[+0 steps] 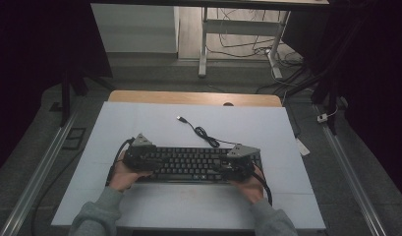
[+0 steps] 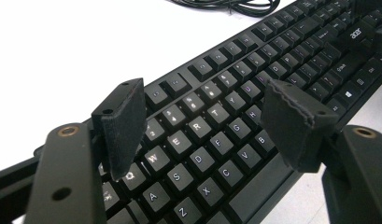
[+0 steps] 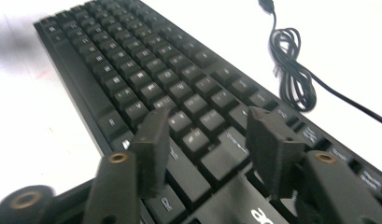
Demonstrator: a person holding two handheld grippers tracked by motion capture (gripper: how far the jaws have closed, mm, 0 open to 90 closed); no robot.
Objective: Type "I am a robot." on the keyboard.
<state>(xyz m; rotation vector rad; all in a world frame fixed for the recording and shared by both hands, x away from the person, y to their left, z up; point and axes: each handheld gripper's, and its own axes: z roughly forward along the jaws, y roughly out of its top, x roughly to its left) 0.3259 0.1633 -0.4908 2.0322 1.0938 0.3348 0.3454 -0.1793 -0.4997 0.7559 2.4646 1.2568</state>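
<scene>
A white mat (image 1: 154, 128) covers a wooden table (image 1: 193, 97), whose bare edge shows at 12 o'clock. Around it the room is dim: grey floor, metal rails (image 1: 39, 172) along both sides, and a white desk frame (image 1: 204, 44) with loose wires beyond.

The keyboard (image 1: 188, 164) lies flat, just below the mat's middle, long side across. Its cable (image 1: 203, 132) runs off toward 1 o'clock, loops once and ends in a plug (image 1: 181, 118) lying free on the mat.

In the high view the left gripper (image 1: 138, 156) sits over the keyboard's 9 o'clock end and the right gripper (image 1: 240, 162) over its 3 o'clock end, each in a hand with a grey sleeve; how the jaws stand cannot be told there.

The left gripper view gives what that view hides: the key letters read clearly, and the left jaws stand wide above the letter keys, holding nothing.

The right gripper view, slightly blurred, shows the right jaws about half apart over the keys at that end, nothing between the pads, with the coiled cable at 2 o'clock.
</scene>
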